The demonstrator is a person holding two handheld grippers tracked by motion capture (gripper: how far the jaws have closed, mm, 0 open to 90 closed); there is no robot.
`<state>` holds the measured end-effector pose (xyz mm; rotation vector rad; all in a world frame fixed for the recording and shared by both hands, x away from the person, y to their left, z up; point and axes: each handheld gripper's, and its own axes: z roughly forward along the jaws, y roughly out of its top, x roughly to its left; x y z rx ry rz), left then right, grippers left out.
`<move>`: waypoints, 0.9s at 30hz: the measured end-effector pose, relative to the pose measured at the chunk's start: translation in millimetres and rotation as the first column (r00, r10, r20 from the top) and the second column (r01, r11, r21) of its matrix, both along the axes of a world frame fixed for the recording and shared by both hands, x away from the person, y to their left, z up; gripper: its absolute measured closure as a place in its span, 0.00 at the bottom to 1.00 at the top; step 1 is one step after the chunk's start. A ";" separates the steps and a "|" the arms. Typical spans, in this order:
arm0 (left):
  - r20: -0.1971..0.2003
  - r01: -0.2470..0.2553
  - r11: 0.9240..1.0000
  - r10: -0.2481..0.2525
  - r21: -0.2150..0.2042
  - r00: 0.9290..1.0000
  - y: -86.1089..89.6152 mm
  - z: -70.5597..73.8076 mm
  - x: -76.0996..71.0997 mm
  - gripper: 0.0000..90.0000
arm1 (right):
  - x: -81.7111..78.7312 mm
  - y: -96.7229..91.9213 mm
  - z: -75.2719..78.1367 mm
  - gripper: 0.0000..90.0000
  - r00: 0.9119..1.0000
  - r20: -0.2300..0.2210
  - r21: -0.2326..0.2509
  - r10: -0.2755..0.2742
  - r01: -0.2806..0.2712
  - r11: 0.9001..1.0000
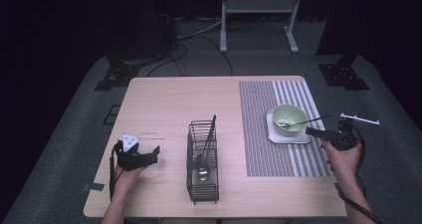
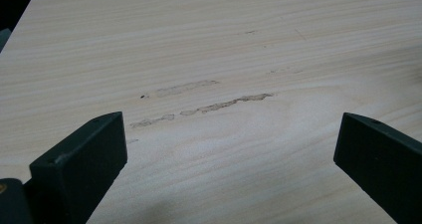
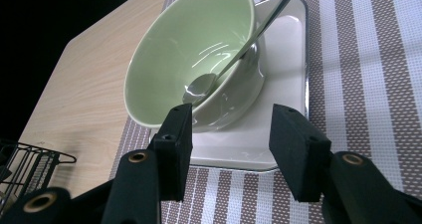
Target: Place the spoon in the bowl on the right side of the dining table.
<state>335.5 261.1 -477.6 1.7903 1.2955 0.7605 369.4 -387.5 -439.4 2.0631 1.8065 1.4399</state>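
1 spoon (image 1: 298, 123) lies in the bowl (image 1: 289, 117) right of centre; my right gripper (image 3: 226, 134) is released, cutlery left in the rack (image 1: 202, 164).

Glossy green glazed bowl (image 3: 194, 50) holding a shiny metal spoon (image 3: 219, 72), on a smooth white tray (image 3: 283, 84), woven striped mat (image 3: 368, 74), matt scuffed wood-grain table (image 2: 209, 59).

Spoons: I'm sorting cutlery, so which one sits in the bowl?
The spoon leaning in the green bowl on the striped mat; the other spoon lies in the wire basket.
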 end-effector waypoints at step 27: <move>-0.001 -0.001 1.000 0.001 0.000 1.000 -0.1 0.1 -0.1 0.00 | -12.6 16.9 -18.5 0.55 0.998 -0.015 -0.007 0.062 -0.062 0.998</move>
